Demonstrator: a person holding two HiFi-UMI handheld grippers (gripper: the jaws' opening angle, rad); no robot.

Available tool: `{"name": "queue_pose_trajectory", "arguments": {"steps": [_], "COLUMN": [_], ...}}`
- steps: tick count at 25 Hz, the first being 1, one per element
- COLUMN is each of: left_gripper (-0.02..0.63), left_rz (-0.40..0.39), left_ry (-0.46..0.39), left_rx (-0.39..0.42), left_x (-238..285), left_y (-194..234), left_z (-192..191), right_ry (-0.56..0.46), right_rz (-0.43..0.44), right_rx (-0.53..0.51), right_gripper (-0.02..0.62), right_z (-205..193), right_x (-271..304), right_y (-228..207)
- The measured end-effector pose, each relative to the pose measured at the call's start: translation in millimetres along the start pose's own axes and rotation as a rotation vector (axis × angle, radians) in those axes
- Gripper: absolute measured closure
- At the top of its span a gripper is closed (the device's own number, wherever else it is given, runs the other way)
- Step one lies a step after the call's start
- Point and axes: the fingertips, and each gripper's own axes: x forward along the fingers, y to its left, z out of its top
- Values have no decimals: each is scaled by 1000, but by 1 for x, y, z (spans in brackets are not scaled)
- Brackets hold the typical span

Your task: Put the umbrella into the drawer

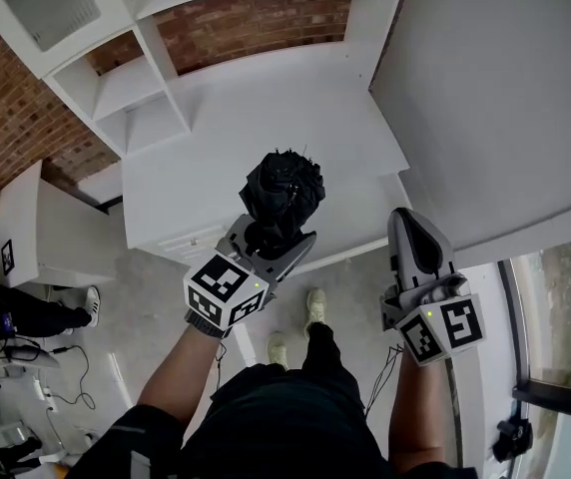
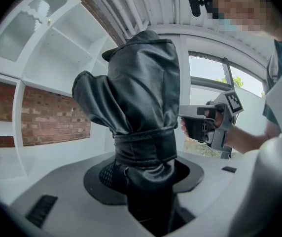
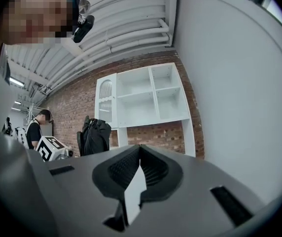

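Note:
The umbrella [image 1: 283, 196] is black, folded and strapped. My left gripper [image 1: 271, 239] is shut on its lower part and holds it upright over the front edge of the white cabinet top [image 1: 266, 128]. In the left gripper view the umbrella [image 2: 141, 93] fills the middle and rises from between the jaws of the left gripper [image 2: 143, 174]. My right gripper [image 1: 405, 220] hovers to the right of it, shut with nothing in it; in its own view the right gripper [image 3: 140, 156] has its pads meeting. A panelled cabinet front [image 1: 191, 240] shows below the top; I cannot tell whether it is a drawer.
A white shelf unit [image 1: 116, 83] stands at the back left against a brick wall [image 1: 256, 18]. A tall white panel [image 1: 495, 98] rises on the right, beside a window [image 1: 565, 307]. A low white cabinet [image 1: 51, 228] and another person [image 1: 16, 312] are at the left.

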Motion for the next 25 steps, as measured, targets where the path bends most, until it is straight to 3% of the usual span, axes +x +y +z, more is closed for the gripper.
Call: {"name": "queue_pose_trajectory", "arguments": {"steps": [8, 25], "left_gripper": [396, 396], "left_rz": [-14, -62], "left_ry": [123, 437], "left_rx": [20, 29], "left_x": [69, 166], "left_y": [27, 73], "left_z": [-51, -219], "right_ry": [37, 177], "right_rz": [38, 71], "right_rx": [38, 84], "right_gripper": [591, 591], "right_z": [-34, -146], "right_x": [50, 121], "right_y": [-52, -124]}}
